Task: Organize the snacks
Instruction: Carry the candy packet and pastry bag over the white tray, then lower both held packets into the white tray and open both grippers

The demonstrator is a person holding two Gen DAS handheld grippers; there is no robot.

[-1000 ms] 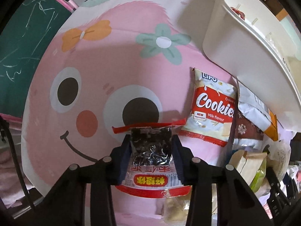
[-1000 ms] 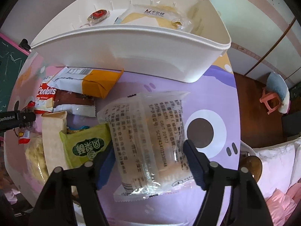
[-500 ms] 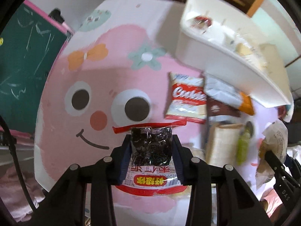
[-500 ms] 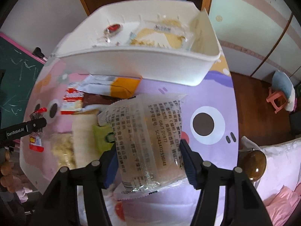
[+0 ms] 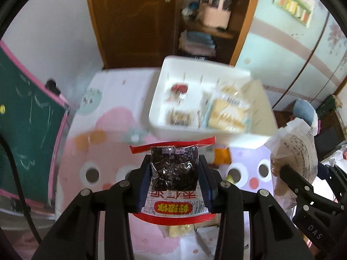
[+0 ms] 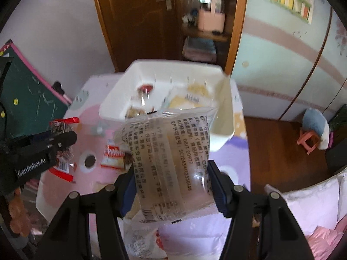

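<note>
Behind the surface [image 5: 112, 130], with its pink and lilac cartoon-face cover, stand a wooden door, an open shelf of folded cloth and a pale blue wardrobe; a green chalkboard leans at the left and a bed with pink bedding sits at the right.

My left hand-held gripper [image 5: 174, 179] is clamped on a red-edged packet of dark snack [image 5: 174, 171], held in the air short of the white bin [image 5: 203, 99]. My right hand-held gripper [image 6: 171, 186] is closed around a clear pastry bag [image 6: 171, 162], also lifted and facing the bin.

Both views are smeared with motion, so I judge I am carrying the two packs toward the bin together. The risk is crowding: both loads arriving at one opening could knock each other. The clear bag is slippery and bulging beyond my fingers, so it could slide out early. The bin already holds a red-wrapped sweet [image 5: 180, 88], a small brown pack and a pale cake pack [image 5: 227, 112]; a careless drop could land in the wrong section. A cookie pack [image 6: 111, 153] lies on the surface.
</note>
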